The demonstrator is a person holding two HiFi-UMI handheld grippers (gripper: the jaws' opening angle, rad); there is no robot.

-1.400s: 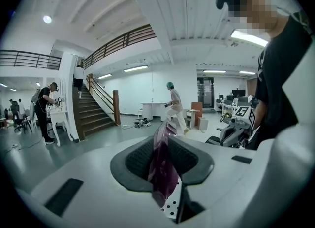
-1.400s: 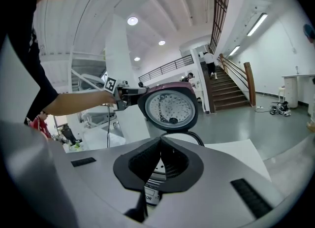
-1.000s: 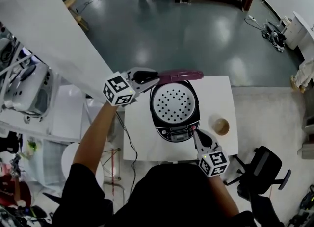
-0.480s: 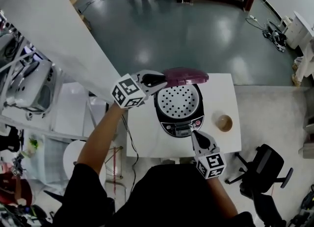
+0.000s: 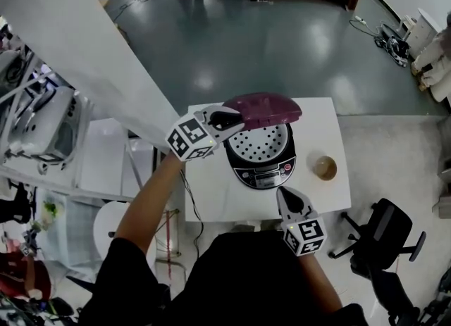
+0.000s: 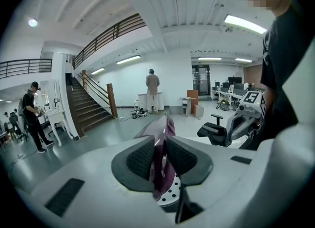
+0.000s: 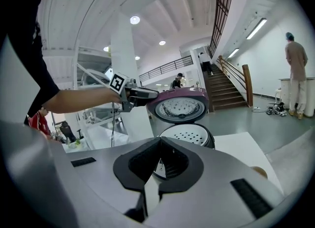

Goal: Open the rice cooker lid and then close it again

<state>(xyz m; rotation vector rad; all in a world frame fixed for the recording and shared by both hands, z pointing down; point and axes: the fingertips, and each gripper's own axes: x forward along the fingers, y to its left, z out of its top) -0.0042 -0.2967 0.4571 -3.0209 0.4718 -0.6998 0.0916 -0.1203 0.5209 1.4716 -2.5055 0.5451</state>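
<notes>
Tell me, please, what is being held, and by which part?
The left gripper, jaws closing, grips the lid by its edge; the right gripper holds nothing.

Lid [image 5: 264,108] low over cooker [image 5: 264,174]; cup [image 5: 325,168] rt.

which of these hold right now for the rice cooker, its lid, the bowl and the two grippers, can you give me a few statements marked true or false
1. The left gripper is clamped on the edge of the purple domed lid of the black rice cooker. True.
2. That lid lies shut flat on the cooker. False: it is raised, and the white perforated inner plate is uncovered.
3. A small brown round bowl stands on the white square table beside the cooker. True.
4. The right gripper holds that bowl. False: its jaws are together on nothing, in front of the cooker.
</notes>
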